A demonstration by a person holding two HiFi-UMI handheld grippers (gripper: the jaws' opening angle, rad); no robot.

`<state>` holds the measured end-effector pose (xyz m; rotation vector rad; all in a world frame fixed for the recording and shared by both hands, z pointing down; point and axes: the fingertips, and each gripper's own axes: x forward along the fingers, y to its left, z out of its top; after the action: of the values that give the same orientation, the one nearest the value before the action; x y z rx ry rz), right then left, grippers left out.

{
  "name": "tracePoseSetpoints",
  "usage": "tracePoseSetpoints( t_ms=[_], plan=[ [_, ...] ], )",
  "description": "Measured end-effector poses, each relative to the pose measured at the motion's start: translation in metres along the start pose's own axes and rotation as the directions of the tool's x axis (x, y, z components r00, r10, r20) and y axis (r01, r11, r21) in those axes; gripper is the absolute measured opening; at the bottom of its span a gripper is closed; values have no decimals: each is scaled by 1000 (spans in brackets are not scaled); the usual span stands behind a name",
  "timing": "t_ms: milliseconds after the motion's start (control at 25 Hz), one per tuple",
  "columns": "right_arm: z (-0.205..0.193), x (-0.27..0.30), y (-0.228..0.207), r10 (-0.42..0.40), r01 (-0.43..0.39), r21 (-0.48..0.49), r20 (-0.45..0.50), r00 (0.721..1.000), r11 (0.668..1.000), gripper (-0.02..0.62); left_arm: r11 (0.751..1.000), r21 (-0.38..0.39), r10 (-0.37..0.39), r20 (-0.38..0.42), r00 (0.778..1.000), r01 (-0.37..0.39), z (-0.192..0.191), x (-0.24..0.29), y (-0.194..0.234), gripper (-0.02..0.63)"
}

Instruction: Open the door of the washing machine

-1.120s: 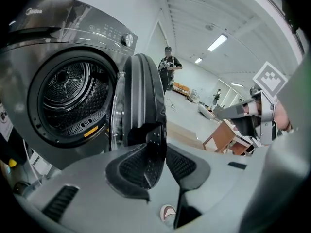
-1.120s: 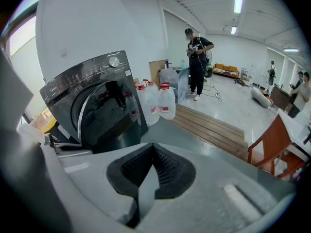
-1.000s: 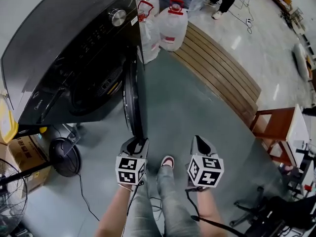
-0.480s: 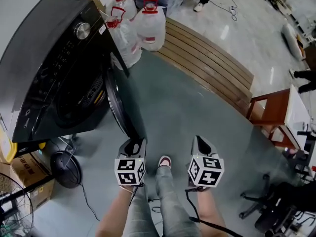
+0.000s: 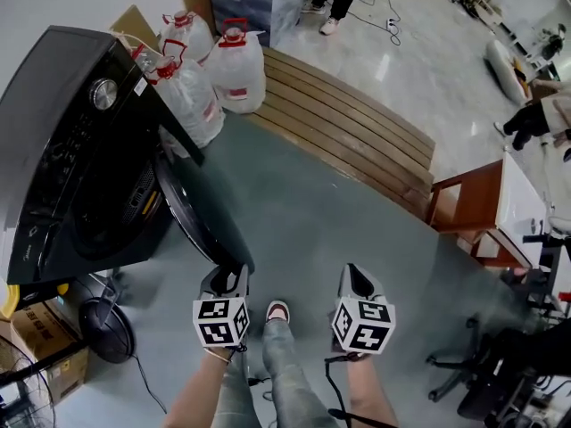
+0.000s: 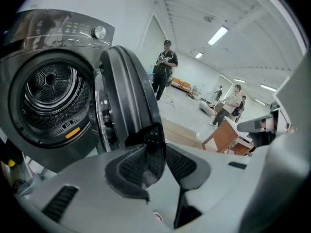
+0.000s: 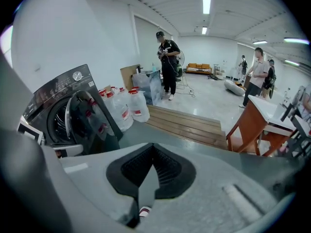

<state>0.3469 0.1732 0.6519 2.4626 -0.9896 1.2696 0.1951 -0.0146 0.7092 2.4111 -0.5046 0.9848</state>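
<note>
A black front-loading washing machine (image 5: 62, 150) stands at the left, and its round door (image 5: 192, 217) hangs swung out on its hinge. My left gripper (image 5: 227, 279) is shut on the door's free edge. In the left gripper view the dark door rim (image 6: 129, 91) runs down between the gripper's (image 6: 155, 154) pads, with the steel drum (image 6: 48, 89) exposed behind it. My right gripper (image 5: 357, 282) hangs beside the left one over the floor, shut and empty. In its own view the right gripper (image 7: 153, 154) has its pads meeting, and the machine (image 7: 58, 106) sits off to the left.
Big water jugs (image 5: 236, 69) stand behind the machine beside a slatted wooden platform (image 5: 357, 141). A wooden chair (image 5: 468, 208) and a black office chair (image 5: 491, 373) are at the right. A floor fan (image 5: 105, 328) and a cardboard box (image 5: 36, 337) sit left of my legs. People stand far off.
The door has swung wider open with my left gripper on its edge. Both grippers and the person have drawn back from the machine, which now sits further left in view.
</note>
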Motion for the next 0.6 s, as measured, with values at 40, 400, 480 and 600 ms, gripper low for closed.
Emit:
tracePoseSetpoints(
  t_ms=[40,400,480,600],
  plan=[
    [2,-1,-7,-7,7,3,3,1000,1000,5,1000,-3,3,-3,1000,-3,2,3,-4,120],
    [13,1,-46,-45,44,70,15,999,997,6,998,-49,29,-21,999,-30,17,22,-25,121],
    [14,3,-53,-50,49,85,15,999,995,5,998,-55,27,-21,999,-28,21,28,-32,121],
    [13,7,-65,-63,62,92,9,998,994,5,998,-57,19,-15,1000,-20,29,39,-41,121]
  ],
)
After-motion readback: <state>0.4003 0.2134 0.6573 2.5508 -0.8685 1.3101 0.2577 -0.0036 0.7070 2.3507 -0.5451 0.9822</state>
